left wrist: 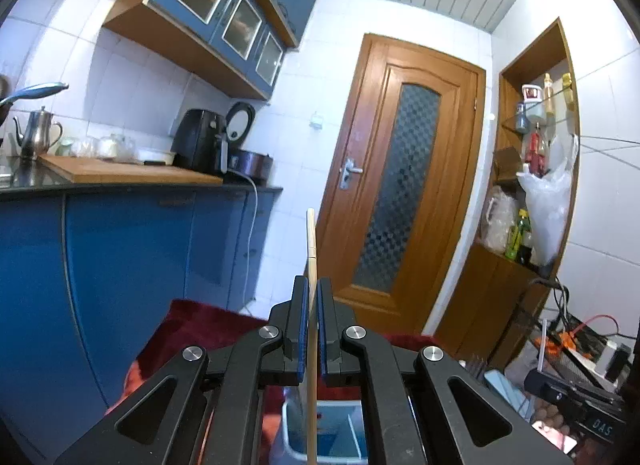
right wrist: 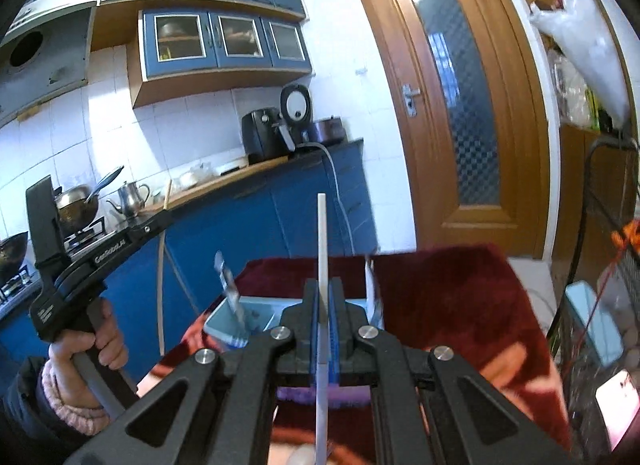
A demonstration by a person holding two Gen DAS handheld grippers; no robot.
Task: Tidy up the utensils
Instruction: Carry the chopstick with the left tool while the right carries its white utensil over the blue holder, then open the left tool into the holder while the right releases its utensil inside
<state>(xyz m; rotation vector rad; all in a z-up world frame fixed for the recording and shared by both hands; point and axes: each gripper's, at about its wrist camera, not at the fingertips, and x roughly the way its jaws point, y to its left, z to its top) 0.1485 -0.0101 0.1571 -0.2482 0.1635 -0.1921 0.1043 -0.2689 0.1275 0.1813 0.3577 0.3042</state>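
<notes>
My left gripper [left wrist: 312, 289] is shut on a pale wooden chopstick [left wrist: 311, 249], which stands upright between the blue pads and runs down past them. Below it lies a light blue utensil box [left wrist: 340, 441] on the red cloth. My right gripper [right wrist: 323, 289] is shut on a thin white stick [right wrist: 321, 233], also upright. In the right wrist view the box [right wrist: 224, 323] holds a metal utensil [right wrist: 226, 285] that leans up out of it. A hand [right wrist: 100, 341] holds the left gripper's handle at the left, and the wooden chopstick [right wrist: 161, 285] hangs from that gripper.
The red cloth [right wrist: 448, 305] covers the table below both grippers. Blue cabinets and a counter [left wrist: 120, 177] with a kettle, a cutting board and appliances run along the left. A wooden door [left wrist: 400, 185] faces me. A shelf niche [left wrist: 532, 185] and a wire basket [right wrist: 592, 329] stand at the right.
</notes>
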